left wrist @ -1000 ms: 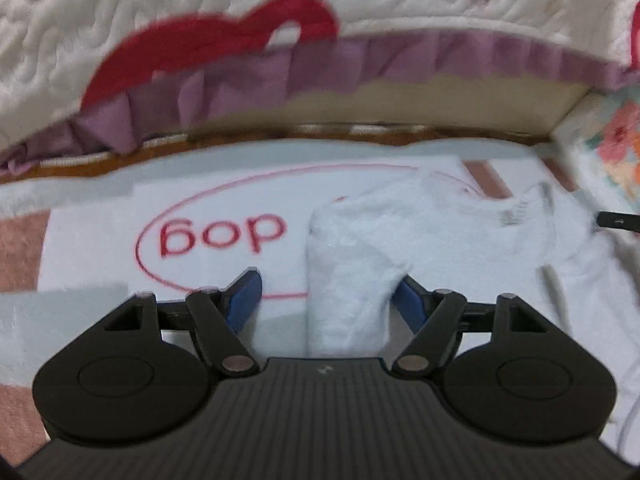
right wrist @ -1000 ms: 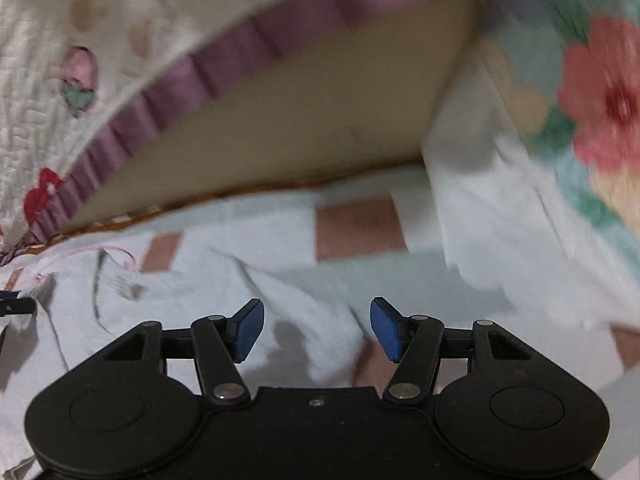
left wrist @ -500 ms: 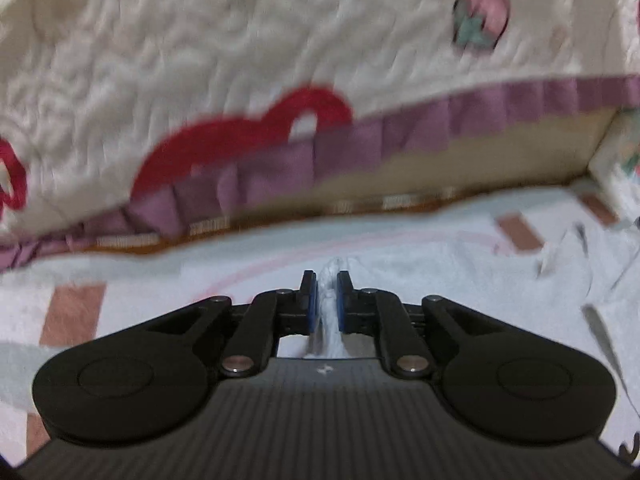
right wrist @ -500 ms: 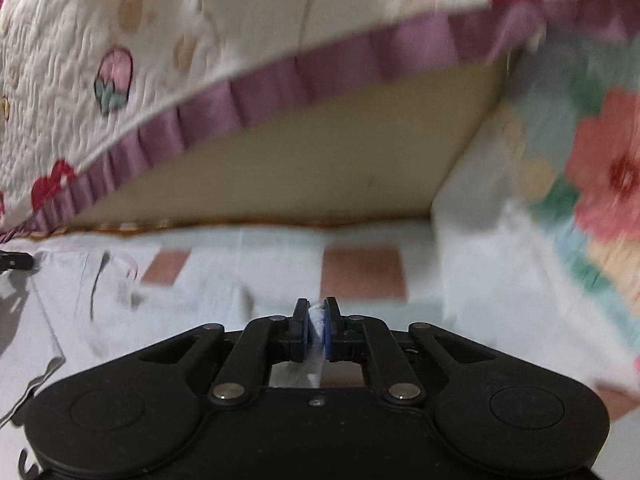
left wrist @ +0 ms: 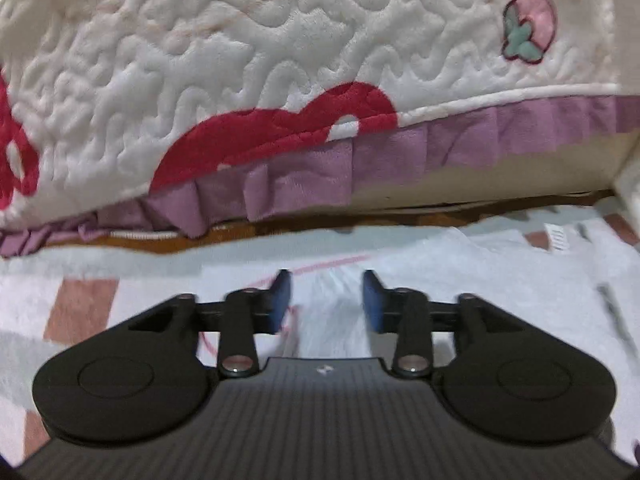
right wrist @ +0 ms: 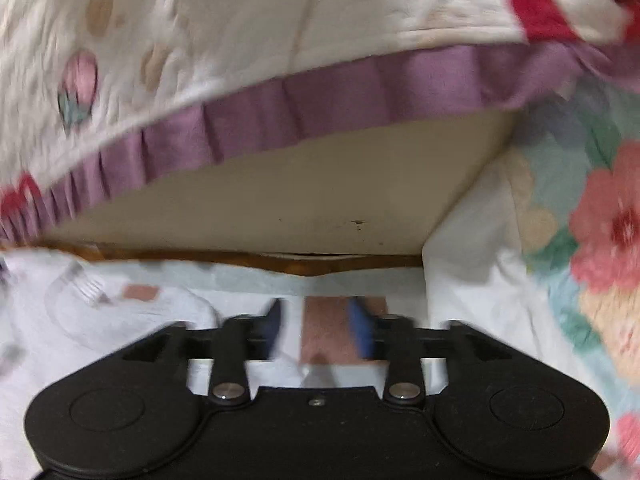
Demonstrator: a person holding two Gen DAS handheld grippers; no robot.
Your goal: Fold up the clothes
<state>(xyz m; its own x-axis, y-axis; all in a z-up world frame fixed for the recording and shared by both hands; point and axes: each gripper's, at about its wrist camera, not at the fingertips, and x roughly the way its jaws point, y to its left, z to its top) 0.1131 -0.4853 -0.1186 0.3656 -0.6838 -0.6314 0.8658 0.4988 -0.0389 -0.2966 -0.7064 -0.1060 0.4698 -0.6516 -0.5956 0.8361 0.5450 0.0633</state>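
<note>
A white fluffy garment lies on a checked pink and pale blue sheet. My left gripper is open, and a fold of the garment's sleeve lies loose between its blue pads. In the right wrist view the garment spreads at the lower left, with its neck label showing. My right gripper is open over a pink square of the sheet, with a white fabric tip just below the pads.
A quilted white cover with a purple frill hangs close ahead over a beige bed side. A floral cloth hangs at the right. A brown strip runs along the sheet's far edge.
Both grippers were shut on garment fabric half a second ago and have now opened, letting it go. Both views have moved closer to the hanging cover.
</note>
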